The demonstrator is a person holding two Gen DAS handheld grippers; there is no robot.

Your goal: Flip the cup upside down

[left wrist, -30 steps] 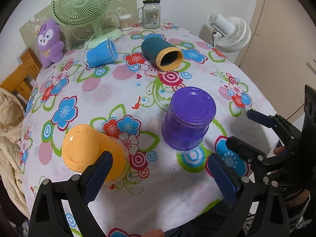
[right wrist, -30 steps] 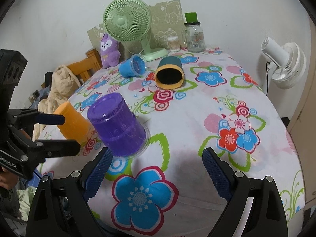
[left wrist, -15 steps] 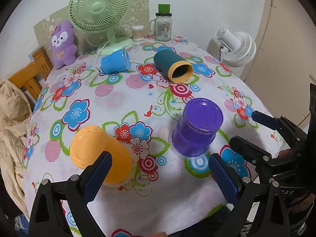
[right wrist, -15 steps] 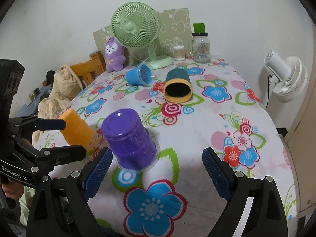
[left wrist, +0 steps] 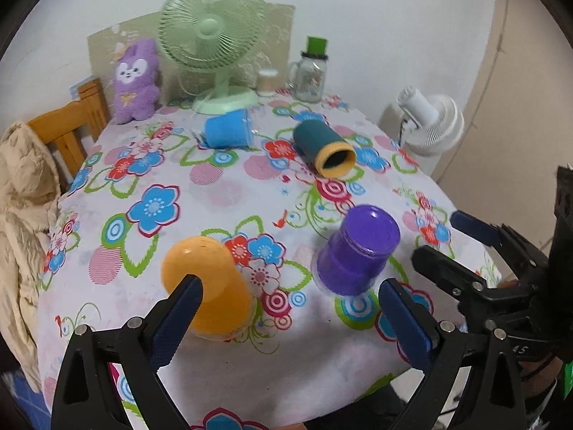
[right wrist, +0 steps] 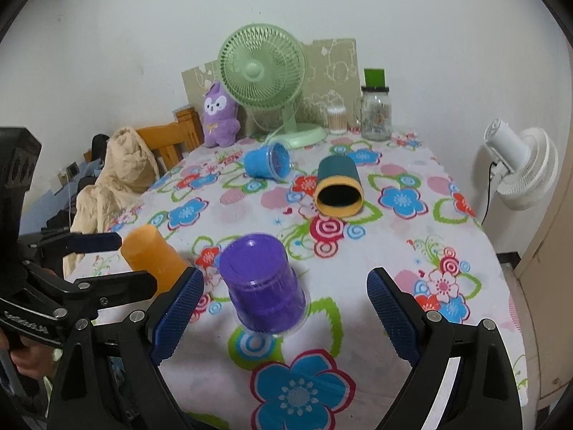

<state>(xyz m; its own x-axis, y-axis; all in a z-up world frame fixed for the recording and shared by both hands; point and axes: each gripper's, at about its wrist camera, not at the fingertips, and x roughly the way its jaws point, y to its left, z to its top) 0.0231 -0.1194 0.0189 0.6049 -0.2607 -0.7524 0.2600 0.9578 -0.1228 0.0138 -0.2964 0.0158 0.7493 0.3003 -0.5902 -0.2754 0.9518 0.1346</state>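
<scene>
two cups already stand mouth-down on the table (left wrist: pixel 222 365): the purple cup (left wrist: pixel 358 251) near the front edge and the orange cup (left wrist: pixel 206 286) to its left, apart from each other. both look finished as far as the task goes. two more lie on their sides farther back, near the green fan (left wrist: pixel 211 36): the blue cup (left wrist: pixel 229 130), with its mouth toward the teal one, and the teal cup (left wrist: pixel 324 148), with its yellow-rimmed mouth facing the front of the table. those two are what i judge to be left, so the job seems about half done. the left gripper (left wrist: pixel 286 310) is spread wide and empty, hanging low at the near edge with one pad (left wrist: pixel 179 308) in front of the orange cup; whether it touches is hard to tell. the right gripper (right wrist: pixel 283 313) is likewise spread and holds nothing, with the purple cup standing free between its pads in that view. next would likely be a reach to one of the lying cups.
</scene>
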